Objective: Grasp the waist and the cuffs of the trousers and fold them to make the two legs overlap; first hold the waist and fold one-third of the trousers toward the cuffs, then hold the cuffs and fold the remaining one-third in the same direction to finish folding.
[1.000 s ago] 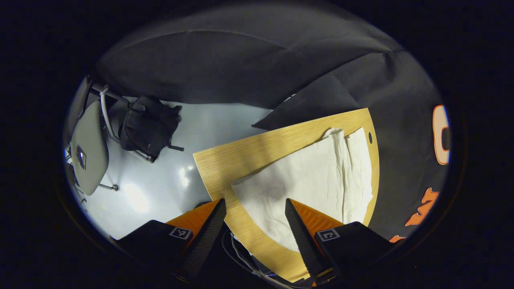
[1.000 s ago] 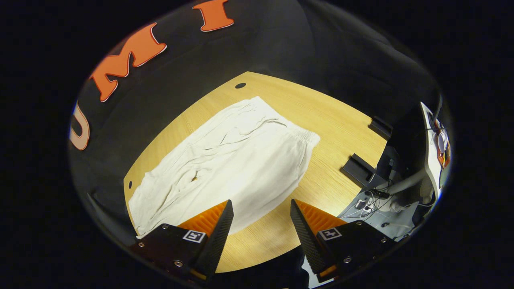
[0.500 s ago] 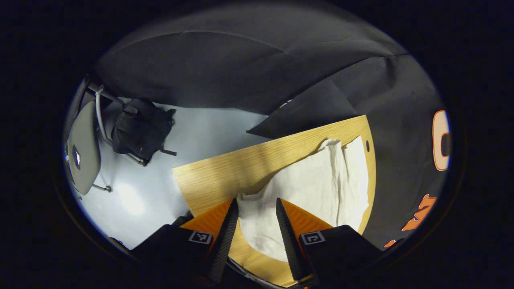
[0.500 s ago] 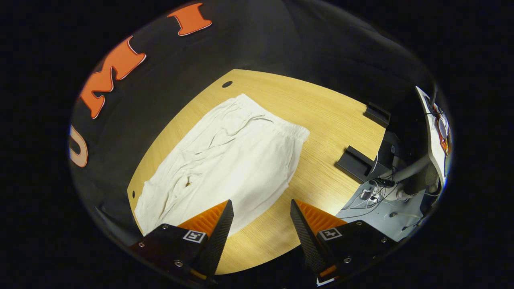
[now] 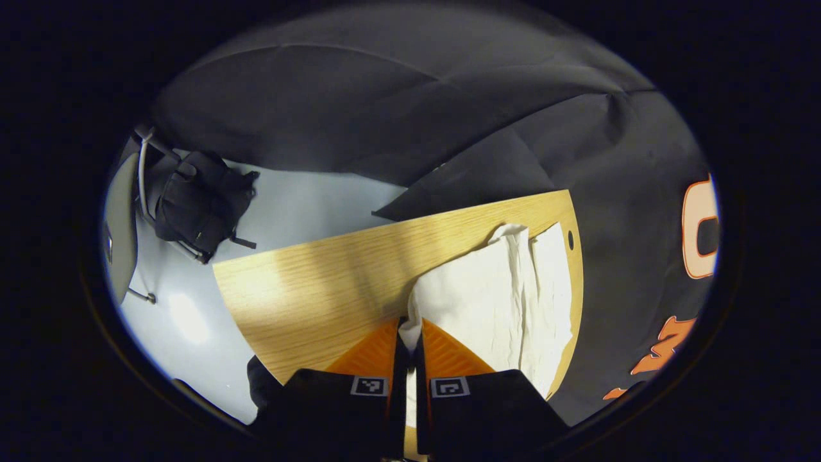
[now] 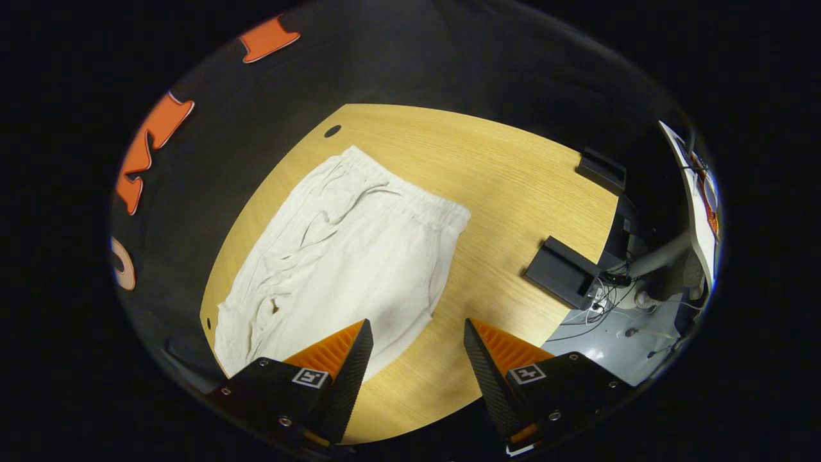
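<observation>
Wood-grain table carries the white trousers, with dark cloth walling the booth behind and pale floor showing past the table's near edge. In the left gripper view, the left gripper has its two fingers drawn almost together on a bunched corner of the trousers; a second ago those fingers stood wide apart over flat cloth, and half a second ago they were only part-way in, so the pinch has just been made. That corner now peaks up between the fingers, and the cloth beyond runs away in long creases toward the far right of the table. This looks like the cuff end, which would mean one of the two grasps for laying the legs over each other is in place. In the right gripper view, the right gripper hangs with fingers spread and nothing between them, above the near edge of the cloth; it has drifted a little across the table without closing. From there the gathered waistband lies at the far end, well apart from it, and a dark block sits on the table's right side. The waist grasp is not yet made, so the first fold cannot begin.
</observation>
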Tool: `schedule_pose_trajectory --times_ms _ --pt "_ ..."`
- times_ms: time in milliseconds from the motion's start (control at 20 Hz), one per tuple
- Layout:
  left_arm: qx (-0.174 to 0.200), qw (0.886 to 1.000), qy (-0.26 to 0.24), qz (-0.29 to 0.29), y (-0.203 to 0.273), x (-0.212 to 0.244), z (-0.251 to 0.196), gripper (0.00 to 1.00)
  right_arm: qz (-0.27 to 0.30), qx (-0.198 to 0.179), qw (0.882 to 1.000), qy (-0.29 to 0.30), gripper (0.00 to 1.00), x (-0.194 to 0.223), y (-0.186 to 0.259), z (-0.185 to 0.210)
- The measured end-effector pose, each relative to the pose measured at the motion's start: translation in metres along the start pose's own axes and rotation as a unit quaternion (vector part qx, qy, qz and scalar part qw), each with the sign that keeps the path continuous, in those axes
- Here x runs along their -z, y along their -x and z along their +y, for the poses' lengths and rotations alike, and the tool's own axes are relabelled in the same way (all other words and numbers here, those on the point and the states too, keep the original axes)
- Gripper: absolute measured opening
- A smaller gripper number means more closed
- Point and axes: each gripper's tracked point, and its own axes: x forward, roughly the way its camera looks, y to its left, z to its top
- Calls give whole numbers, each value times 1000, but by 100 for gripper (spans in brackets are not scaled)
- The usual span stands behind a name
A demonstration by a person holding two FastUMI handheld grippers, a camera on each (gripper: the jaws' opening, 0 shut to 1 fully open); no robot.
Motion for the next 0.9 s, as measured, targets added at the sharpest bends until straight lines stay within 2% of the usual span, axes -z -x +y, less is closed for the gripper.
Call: schedule_pose_trajectory --times_ms 50,300,550,600,650,750,800,850,900 --pt "-9 1000 -5 -5 5 1 1 11 2 -2 1000 -11 87 -6 -6 -2" --pt "0 999 -26 -28 14 -4 -17 8 15 9 999 -32 87 -34 -36 -21" --pt "4 997 -52 -48 36 -14 -39 8 34 9 999 -32 78 -54 -62 -25" --pt "3 997 -62 -51 40 -15 -43 8 38 4 999 -38 65 -55 -66 -20" --pt "3 996 -73 -51 43 -14 -49 6 43 -3 998 -38 72 -57 -69 -17" --pt "0 993 -101 -55 49 -16 -60 8 48 2 998 -27 66 -61 -80 -17" --pt "-9 991 -115 -65 51 -22 -61 6 61 7 998 -28 62 -58 -84 -19" --pt "-8 990 -122 -73 53 -25 -64 8 52 1 998 -42 59 -67 -84 -15" --pt "-5 989 -125 -75 55 -26 -68 8 60 -1 997 -49 50 -68 -88 -15"
